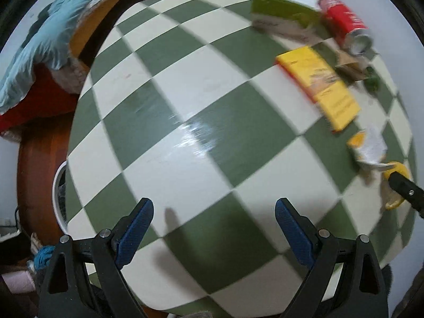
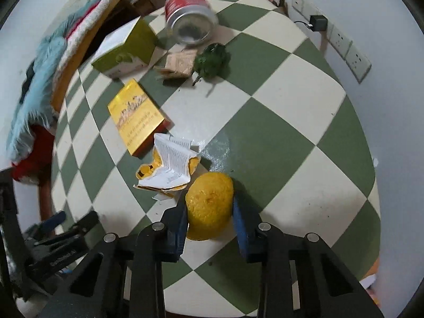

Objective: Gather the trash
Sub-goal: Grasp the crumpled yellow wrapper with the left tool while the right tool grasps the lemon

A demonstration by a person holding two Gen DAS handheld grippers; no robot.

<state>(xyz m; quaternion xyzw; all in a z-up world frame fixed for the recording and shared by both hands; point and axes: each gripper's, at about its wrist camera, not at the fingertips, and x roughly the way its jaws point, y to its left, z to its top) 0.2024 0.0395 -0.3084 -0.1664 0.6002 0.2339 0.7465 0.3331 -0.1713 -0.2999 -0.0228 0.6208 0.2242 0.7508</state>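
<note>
The right gripper [image 2: 209, 221] straddles a yellow citrus peel [image 2: 209, 206] lying on the green-and-cream checkered table [image 2: 278, 137], its blue pads [image 2: 180, 228] on either side of the peel; the left pad looks to be touching it and the right one sits just beside it, so whether the grasp is already firm I cannot tell. To do this pick well, it seems wise to press the pads in squarely at the widest part of the domed peel and low against the table, since a hollow rind may squash or pop out sideways if pinched near its top. Just beyond the peel lies a torn yellow-and-white paper packet [image 2: 169, 167], close enough that a careless lift could drag it along. Farther past the peel are a yellow box [image 2: 136, 120], a green-and-white carton [image 2: 124, 50], a tipped red can [image 2: 189, 16], a small brown cardboard piece [image 2: 180, 63] and a crumpled dark green scrap [image 2: 212, 59]. The left gripper [image 1: 214, 228] hangs with its fingers spread wide over bare table, well away from the peel, grasping nothing. A white rim [image 1: 57, 196] peeks from under the table edge in the left wrist view; it may be a bin, though too little shows to say. That view is motion-blurred, so printing on the boxes is unreadable.
</note>
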